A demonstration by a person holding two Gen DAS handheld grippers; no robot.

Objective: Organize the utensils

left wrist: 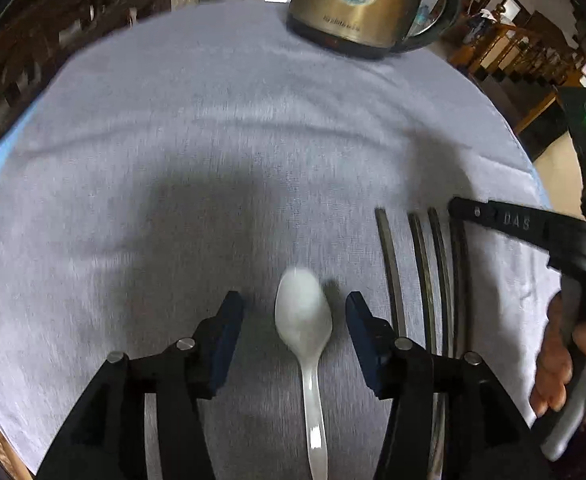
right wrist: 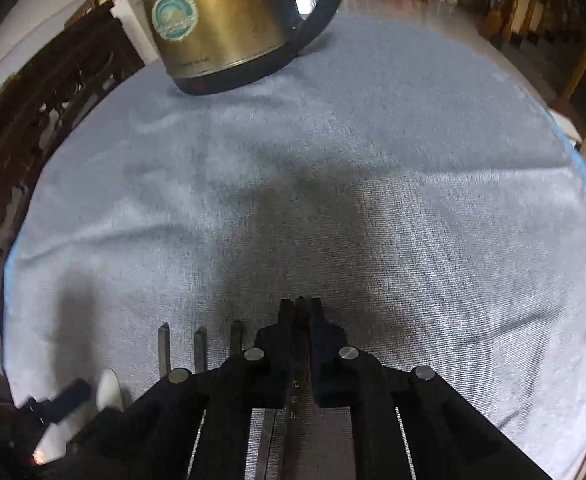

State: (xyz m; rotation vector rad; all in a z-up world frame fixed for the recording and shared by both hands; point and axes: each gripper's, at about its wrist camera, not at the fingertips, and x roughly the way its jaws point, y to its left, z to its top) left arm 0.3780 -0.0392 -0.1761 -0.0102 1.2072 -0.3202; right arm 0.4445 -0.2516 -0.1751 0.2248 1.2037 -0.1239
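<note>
Grey-clothed round worktop [left wrist: 253, 120], kettle [left wrist: 365, 4] far. White spoon [left wrist: 307, 332] lies between open left tongs [left wrist: 295, 320], handle near. Right tongs [right wrist: 301, 312] clamp the rightmost chopstick [right wrist: 301, 320], lengthwise near-far.

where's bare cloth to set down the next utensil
Free: the wide middle of the cloth between the kettle and the spoon, and everything left of the spoon. Crowded: the near right, where four chopsticks lie in a row by the right gripper.

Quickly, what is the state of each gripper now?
Left gripper: open, white spoon lying between the jaws.
Right gripper: shut on a chopstick.
</note>
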